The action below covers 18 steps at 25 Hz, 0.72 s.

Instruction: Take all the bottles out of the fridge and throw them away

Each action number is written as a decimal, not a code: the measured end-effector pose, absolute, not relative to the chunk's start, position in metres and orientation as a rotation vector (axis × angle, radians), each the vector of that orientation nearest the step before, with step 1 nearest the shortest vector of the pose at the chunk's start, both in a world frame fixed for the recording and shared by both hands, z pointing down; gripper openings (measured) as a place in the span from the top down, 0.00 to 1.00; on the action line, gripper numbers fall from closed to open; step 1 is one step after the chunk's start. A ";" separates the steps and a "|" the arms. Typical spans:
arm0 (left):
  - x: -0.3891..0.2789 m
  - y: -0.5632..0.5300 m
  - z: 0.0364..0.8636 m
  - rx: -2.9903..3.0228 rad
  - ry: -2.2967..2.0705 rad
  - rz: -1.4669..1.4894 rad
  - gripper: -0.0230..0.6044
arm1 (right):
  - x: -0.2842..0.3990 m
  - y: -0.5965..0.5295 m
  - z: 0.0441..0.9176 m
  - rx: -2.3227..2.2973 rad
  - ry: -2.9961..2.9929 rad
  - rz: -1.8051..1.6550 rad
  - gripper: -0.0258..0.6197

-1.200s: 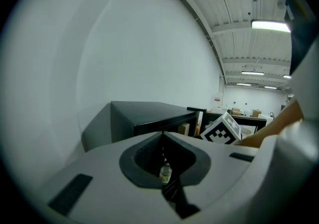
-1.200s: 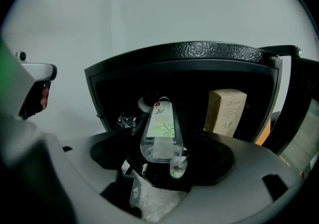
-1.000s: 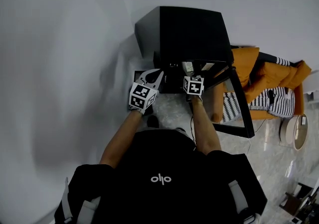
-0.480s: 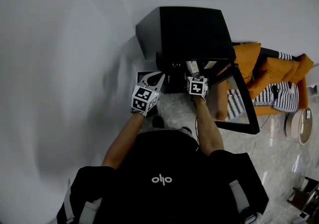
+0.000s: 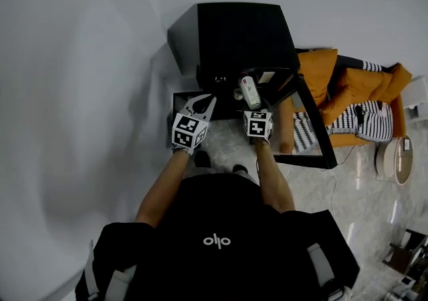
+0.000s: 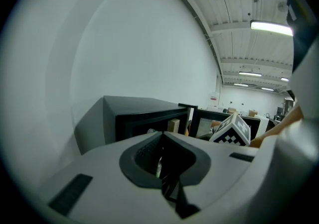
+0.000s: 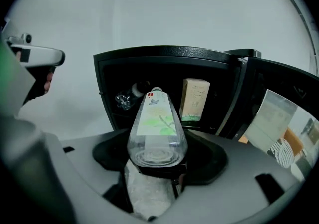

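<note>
Black and boxy, the small open-doored fridge (image 5: 234, 32) fills the head view. A clear plastic bottle with a green label (image 5: 250, 92) sits just outside its mouth, ahead of the right tool (image 5: 253, 107), and the left tool (image 5: 204, 100) is beside it.

In the left gripper view, that tool's jaws are pressed together with nothing between them.

In the right gripper view, the jaws have just closed a little and clamp the bottle's base. Its cap points at the fridge.

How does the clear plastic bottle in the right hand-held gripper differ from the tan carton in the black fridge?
The clear plastic bottle with a green-and-white label is rounded and see-through; the tan rectangular carton is opaque. The bottle lies between the just-closed jaws of the right hand-held gripper, base toward its camera; the carton stands upright. The bottle is at the black fridge's mouth; the carton sits inside. Both show green print.
</note>
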<state>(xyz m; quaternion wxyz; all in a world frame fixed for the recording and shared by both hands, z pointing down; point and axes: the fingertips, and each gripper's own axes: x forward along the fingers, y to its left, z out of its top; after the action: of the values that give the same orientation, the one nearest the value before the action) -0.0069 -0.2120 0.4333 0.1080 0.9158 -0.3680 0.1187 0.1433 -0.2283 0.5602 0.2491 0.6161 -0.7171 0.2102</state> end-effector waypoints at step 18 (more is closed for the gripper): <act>0.073 -0.129 0.453 2.607 -1.175 0.352 0.95 | 0.207 -0.105 0.551 1.535 -2.052 0.531 0.48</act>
<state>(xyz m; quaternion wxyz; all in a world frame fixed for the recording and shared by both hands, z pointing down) 0.0729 -0.1295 0.4531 0.1297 0.8973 -0.4043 0.1211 0.2067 -0.1054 0.5508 0.2593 0.5667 -0.7572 0.1959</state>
